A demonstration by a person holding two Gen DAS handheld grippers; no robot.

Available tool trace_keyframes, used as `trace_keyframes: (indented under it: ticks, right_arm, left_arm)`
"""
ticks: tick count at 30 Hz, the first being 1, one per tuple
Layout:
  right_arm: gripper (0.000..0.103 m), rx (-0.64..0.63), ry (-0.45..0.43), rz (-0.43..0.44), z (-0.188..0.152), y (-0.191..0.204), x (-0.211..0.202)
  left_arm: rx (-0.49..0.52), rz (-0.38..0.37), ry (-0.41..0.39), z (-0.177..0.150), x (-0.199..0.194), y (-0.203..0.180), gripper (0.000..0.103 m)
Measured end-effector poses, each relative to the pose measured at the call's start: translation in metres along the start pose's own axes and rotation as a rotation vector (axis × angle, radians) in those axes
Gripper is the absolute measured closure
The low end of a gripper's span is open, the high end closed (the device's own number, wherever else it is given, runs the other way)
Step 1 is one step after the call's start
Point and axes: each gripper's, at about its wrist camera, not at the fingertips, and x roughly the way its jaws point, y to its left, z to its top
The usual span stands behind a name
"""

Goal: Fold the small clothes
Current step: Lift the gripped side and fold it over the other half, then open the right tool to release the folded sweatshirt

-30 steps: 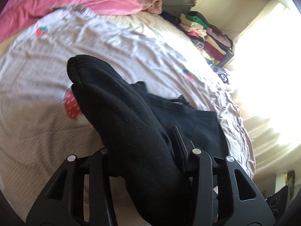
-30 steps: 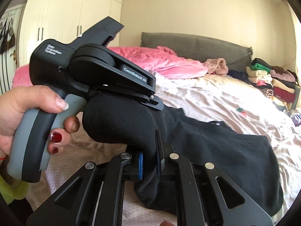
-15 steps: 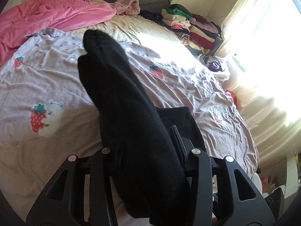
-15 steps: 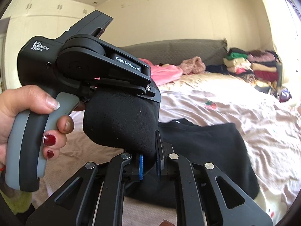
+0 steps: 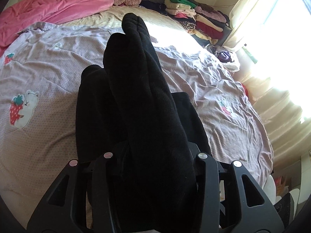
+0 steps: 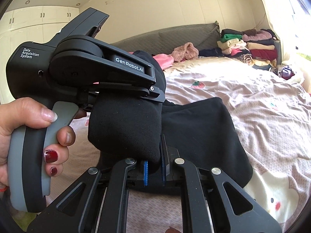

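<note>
**Both grippers hold a black garment above the bed**

The right gripper (image 6: pixel 155 168) sits at the bottom centre of its own view, its blue-padded fingers (image 6: pixel 145 171) clenched on a thick fold of the black garment (image 6: pixel 204 136). Just above it, in the left half of that frame, the left gripper (image 6: pixel 155 95) is seen from the side, held by the person's left hand (image 6: pixel 25 136) with red-painted nails; a rolled bulk of the same black cloth bulges under its tip, touching it. In the left wrist view the left gripper (image 5: pixel 155 155) is at the bottom centre, clamped on the black garment (image 5: pixel 136 97), which fills the space between its fingers and hides them. From there the cloth runs up the middle of the frame as a long ridge of folds.

The rest of the garment spreads to the right of the right wrist view and rests on the bed (image 6: pixel 262 101), whose pale lilac sheet carries strawberry-and-bear prints (image 5: pixel 21 108). A pink blanket (image 5: pixel 48 9) lies at the upper left of the left wrist view. A stack of folded clothes (image 6: pixel 248 46) stands at the upper right, beside a grey headboard (image 6: pixel 184 35). Bright curtains (image 5: pixel 272 38) fill the right edge.
</note>
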Motion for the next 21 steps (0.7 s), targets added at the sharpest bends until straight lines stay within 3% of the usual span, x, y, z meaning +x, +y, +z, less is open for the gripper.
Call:
trace_keyframes:
  ticks: [2,5,9,11,15,19,21]
  right_arm:
    - [0.095,0.011,0.009,-0.007,0.001,-0.005,0.003]
    - [0.094,0.041,0.042,-0.032,-0.002,-0.014,0.007]
    - [0.092,0.125,0.095,-0.042,-0.007,-0.035,0.018]
    - [0.091,0.178,0.108,-0.04,-0.009,-0.045,0.02]
    - [0.079,0.283,0.123,-0.045,-0.011,-0.065,0.015]
    - [0.077,0.311,0.133,-0.037,-0.01,-0.073,0.006]
    - [0.07,0.302,0.129,-0.043,-0.006,-0.075,-0.001]
  left_arm:
    - [-0.008,-0.023,0.001,-0.001,0.005,-0.001,0.063]
    - [-0.022,-0.104,0.018,-0.003,0.005,-0.003,0.041]
    - [0.002,-0.134,-0.02,-0.003,-0.013,-0.005,0.038]
    - [-0.003,-0.101,-0.042,-0.003,-0.021,0.002,0.038]
    - [0.007,-0.014,-0.05,-0.009,-0.025,0.018,0.038]
    - [0.023,0.036,-0.041,-0.021,-0.023,0.032,0.038]
    - [0.029,0.043,-0.036,-0.025,-0.022,0.035,0.038]
